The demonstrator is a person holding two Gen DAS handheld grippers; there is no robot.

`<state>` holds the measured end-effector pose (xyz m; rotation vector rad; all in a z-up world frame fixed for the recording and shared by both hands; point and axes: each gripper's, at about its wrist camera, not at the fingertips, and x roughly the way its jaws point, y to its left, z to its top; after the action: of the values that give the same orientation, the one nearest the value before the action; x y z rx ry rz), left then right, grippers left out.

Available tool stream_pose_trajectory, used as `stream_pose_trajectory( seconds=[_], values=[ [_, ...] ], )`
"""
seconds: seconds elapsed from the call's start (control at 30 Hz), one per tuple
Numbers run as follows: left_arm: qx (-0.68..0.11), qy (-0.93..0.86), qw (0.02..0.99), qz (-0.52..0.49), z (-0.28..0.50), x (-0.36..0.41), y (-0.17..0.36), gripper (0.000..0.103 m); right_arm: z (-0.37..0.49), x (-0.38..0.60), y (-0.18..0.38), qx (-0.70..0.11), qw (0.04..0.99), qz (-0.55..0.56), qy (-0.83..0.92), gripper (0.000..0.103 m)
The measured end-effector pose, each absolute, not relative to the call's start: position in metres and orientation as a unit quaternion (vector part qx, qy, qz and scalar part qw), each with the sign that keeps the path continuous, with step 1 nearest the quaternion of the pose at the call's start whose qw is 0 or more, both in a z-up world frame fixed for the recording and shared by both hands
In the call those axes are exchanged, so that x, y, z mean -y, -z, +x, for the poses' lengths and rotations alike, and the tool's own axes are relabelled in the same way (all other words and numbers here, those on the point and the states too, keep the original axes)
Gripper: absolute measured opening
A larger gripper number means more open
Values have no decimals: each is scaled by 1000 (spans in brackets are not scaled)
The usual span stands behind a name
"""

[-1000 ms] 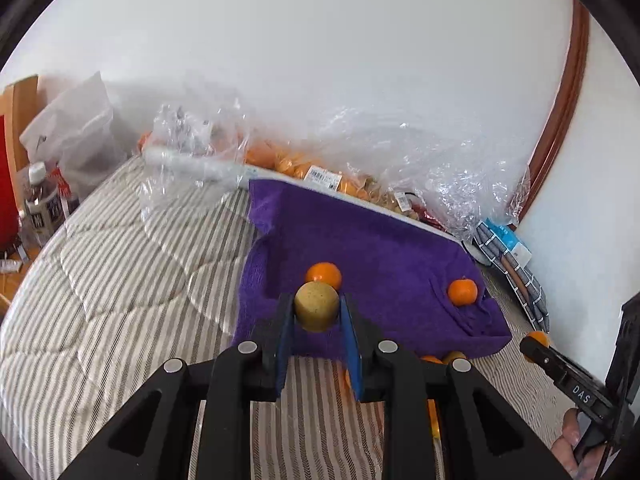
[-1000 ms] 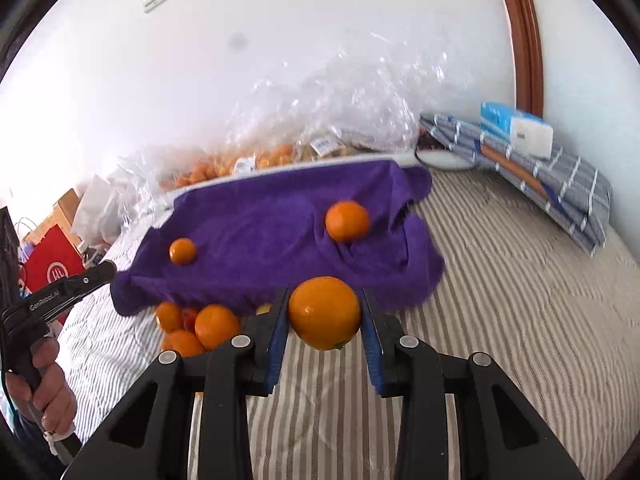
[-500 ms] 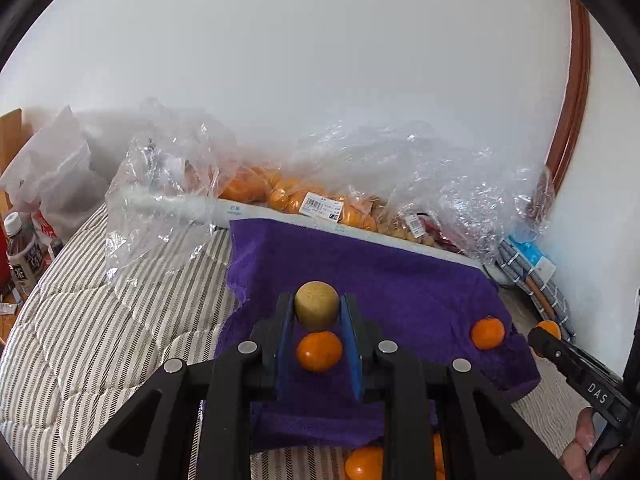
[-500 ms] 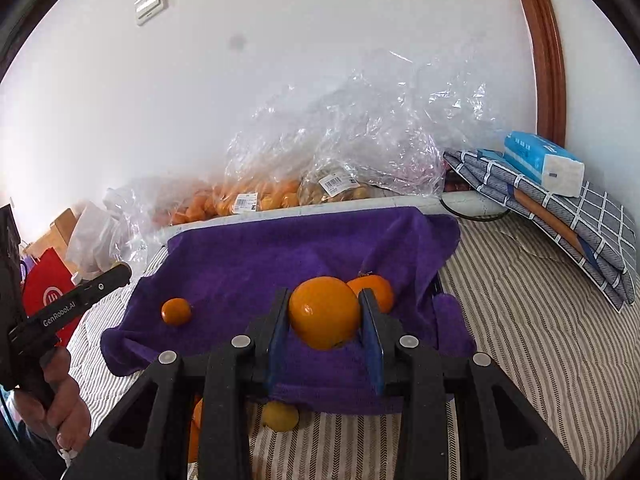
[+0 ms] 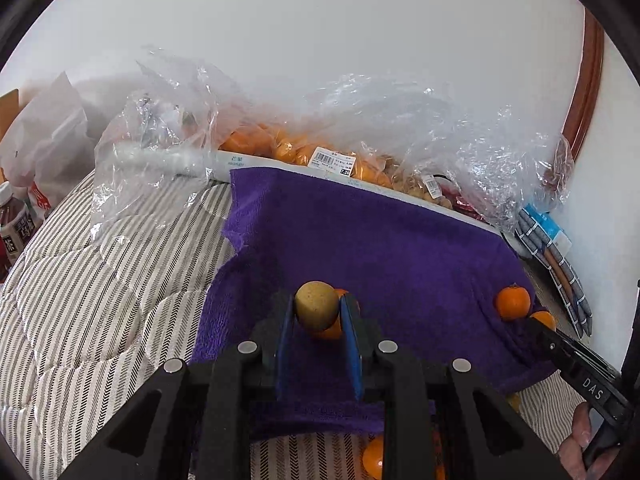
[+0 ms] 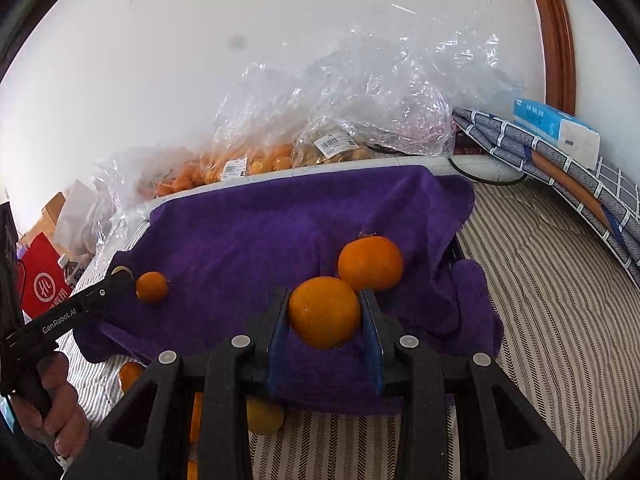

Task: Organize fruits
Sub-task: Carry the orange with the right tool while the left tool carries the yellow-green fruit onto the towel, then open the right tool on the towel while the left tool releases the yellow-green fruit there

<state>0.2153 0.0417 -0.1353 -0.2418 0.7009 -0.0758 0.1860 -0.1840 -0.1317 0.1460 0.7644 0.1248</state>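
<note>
My left gripper is shut on a small yellow-brown round fruit, held just above the purple towel. An orange lies on the towel right behind that fruit. In the right wrist view, my right gripper is shut on a large orange over the towel. A second orange rests on the towel just beyond it. A smaller orange lies at the towel's left, beside the left gripper's tip. Another orange sits at the towel's right side.
Clear plastic bags of oranges line the wall behind the towel. Loose fruit lies on the striped quilt below the towel's near edge. A folded checked cloth with a blue tissue pack sits at the right. A bottle stands at the left.
Both grippers have moved forward and slightly down, from the quilt's near side to over the purple towel, each still holding its fruit. The oranges on the towel now sit close behind the fingers.
</note>
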Motion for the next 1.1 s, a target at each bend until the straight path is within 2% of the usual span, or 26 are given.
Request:
stream_pose_trajectory(
  seconds=[0.77,1.1],
  values=[
    [-347,41,931,-103,217,-37,136,23,193,186,142,-393,916,73,-44,34],
    [-350,40,930,-105,218,-38,139,23,186,186,135,-372,925,76,-36,51]
  ],
)
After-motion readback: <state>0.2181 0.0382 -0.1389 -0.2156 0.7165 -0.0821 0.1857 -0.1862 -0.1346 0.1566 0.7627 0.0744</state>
